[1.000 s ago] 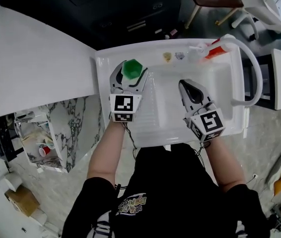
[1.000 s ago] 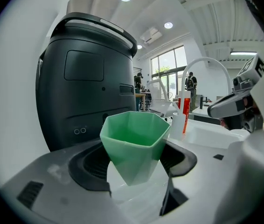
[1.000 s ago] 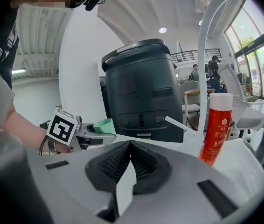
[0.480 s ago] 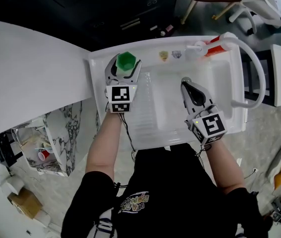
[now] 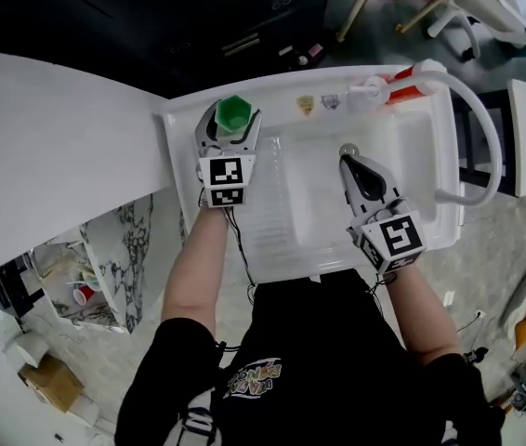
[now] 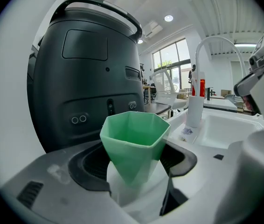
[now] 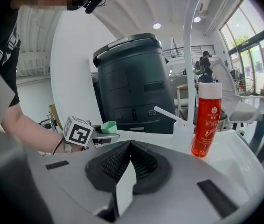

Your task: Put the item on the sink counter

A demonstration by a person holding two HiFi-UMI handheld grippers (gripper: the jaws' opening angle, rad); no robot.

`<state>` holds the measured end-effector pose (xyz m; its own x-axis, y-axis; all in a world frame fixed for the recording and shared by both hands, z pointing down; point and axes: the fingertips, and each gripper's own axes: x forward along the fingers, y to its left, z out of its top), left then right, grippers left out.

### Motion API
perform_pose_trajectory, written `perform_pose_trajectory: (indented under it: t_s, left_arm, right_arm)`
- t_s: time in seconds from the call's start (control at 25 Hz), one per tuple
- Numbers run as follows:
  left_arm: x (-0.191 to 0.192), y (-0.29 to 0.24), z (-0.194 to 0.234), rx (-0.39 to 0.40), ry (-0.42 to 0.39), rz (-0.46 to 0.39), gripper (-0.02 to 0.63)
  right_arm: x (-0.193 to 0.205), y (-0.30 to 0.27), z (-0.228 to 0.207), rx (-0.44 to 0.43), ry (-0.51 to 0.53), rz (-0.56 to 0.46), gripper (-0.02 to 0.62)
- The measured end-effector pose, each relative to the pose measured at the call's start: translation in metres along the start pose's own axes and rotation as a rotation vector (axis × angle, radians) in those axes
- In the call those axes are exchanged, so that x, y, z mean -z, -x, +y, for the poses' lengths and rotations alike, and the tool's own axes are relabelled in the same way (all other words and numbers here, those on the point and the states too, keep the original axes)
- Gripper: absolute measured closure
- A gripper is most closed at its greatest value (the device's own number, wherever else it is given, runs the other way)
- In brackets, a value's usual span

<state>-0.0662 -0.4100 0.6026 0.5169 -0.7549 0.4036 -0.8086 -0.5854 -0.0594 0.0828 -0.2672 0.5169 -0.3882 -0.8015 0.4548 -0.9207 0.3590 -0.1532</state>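
While the left hand-held gripper (image 5: 230, 124) clamps a faceted green cup (image 6: 134, 146), the right hand-held gripper (image 5: 348, 159) is closed
Smooth tapered plastic — ribbed black pads (image 7: 115, 164) meeting

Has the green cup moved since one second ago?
Yes. The green cup, held by the left gripper, went farther toward the back rim of the sink.

Left forearm (image 5: 194, 266) and right forearm (image 5: 420, 316) reach forward, bare; the left gripper (image 5: 233, 119), at the sink counter's (image 5: 178, 111) back left corner, clamps a green cup (image 5: 233, 110) (upright); the right gripper (image 5: 350, 163) hovers over the basin's right half, jaws pressed together, empty.
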Motion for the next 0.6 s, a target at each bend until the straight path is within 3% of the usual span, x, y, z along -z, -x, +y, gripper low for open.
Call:
perform_pose_trajectory:
  t_s: [0.6]
  left_arm:
    - [0.008, -0.006, 0.0056, -0.004, 0.03, -0.01, 0.293]
  right_arm:
    - [0.0057, 0.0002, -0.0041, 0.017, -0.014, 0.015, 0.541]
